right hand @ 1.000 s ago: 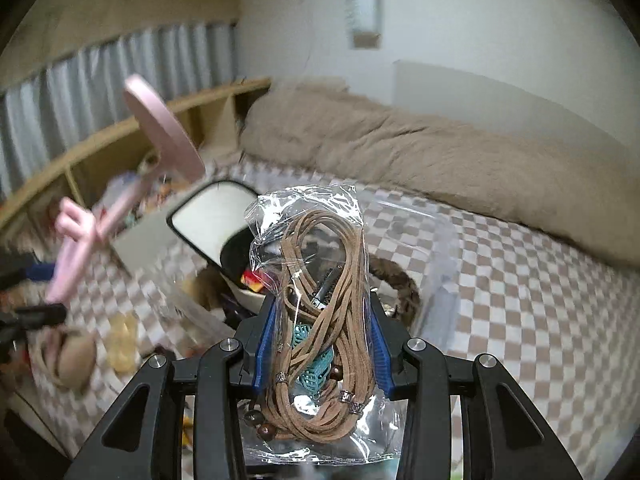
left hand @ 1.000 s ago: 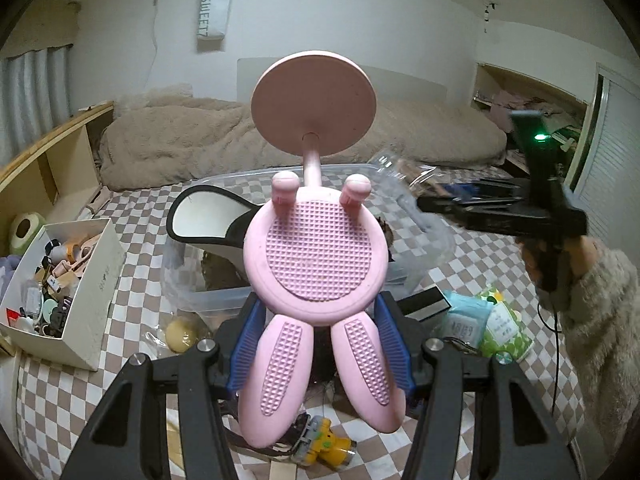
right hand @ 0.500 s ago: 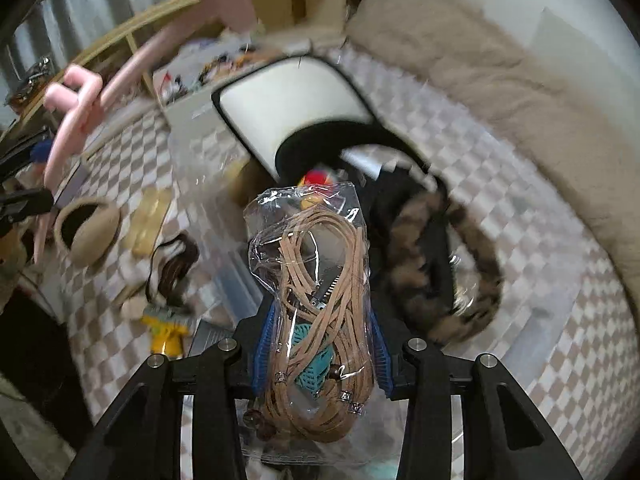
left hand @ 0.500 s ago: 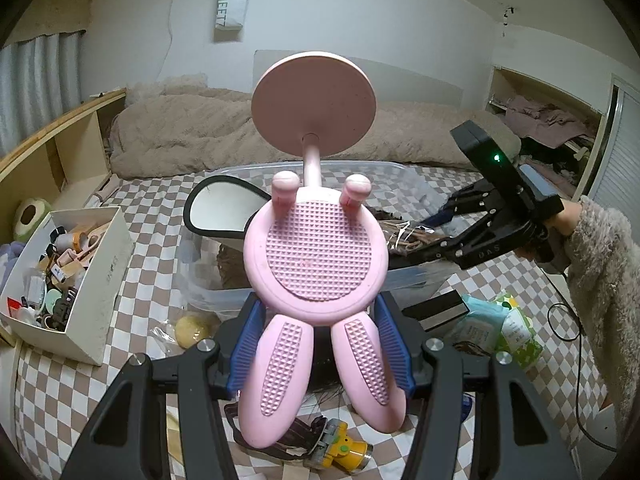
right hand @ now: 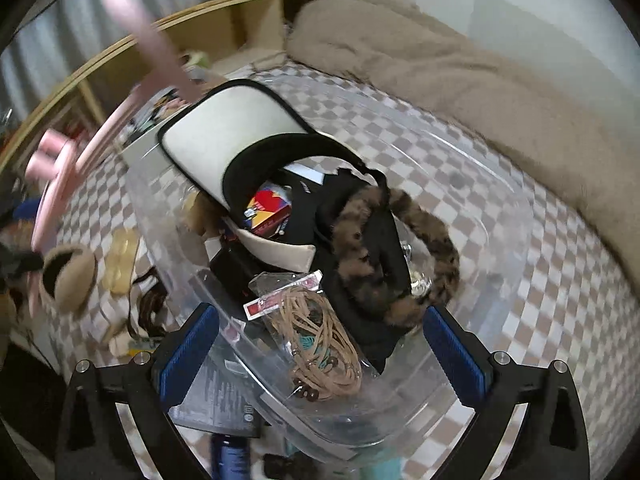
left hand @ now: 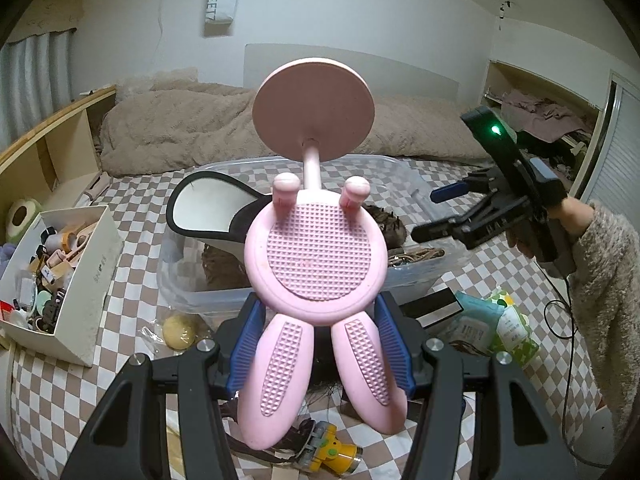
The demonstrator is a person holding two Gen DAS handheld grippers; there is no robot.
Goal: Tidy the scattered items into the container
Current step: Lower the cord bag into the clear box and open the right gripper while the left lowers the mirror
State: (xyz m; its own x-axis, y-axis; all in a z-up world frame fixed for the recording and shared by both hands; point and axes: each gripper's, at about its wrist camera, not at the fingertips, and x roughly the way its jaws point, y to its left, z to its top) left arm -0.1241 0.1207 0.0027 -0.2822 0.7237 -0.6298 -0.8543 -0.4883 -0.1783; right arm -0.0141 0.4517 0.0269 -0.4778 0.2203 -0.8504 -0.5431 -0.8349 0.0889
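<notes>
Right gripper [right hand: 320, 348] hangs over the near corner of the clear plastic storage bin [right hand: 500, 184]; jaws have just been opening and now stand wide, nothing between the pads. Clear bag of tan suede cord with teal beads [right hand: 316, 340] lies inside the bin against the near wall, beside the leopard-print fur piece [right hand: 400, 256] and the cream visor with black trim [right hand: 236, 140]. Drop looks done.

Left gripper [left hand: 320, 344] clamped about halfway on the two ear-shaped legs of the pink rubber rabbit-shaped stand [left hand: 318, 252]; round pink disc on its stem points up and away toward the bin [left hand: 416, 184].

For the step in hand:
- Lift right gripper straight up first, clear of bin rim and cord bag, then swing aside.
- Bring pink stand in only once right side is out; both over the same corner risks a clash.
- Lower stand disc-first into the free far side of the bin, probably clear, though that area is blurred.
- Release low; top-heavy, likely to roll.

Still outside on the checked cover [left hand: 132, 312]: yellow toy [left hand: 336, 452], green pouches [left hand: 496, 324].
</notes>
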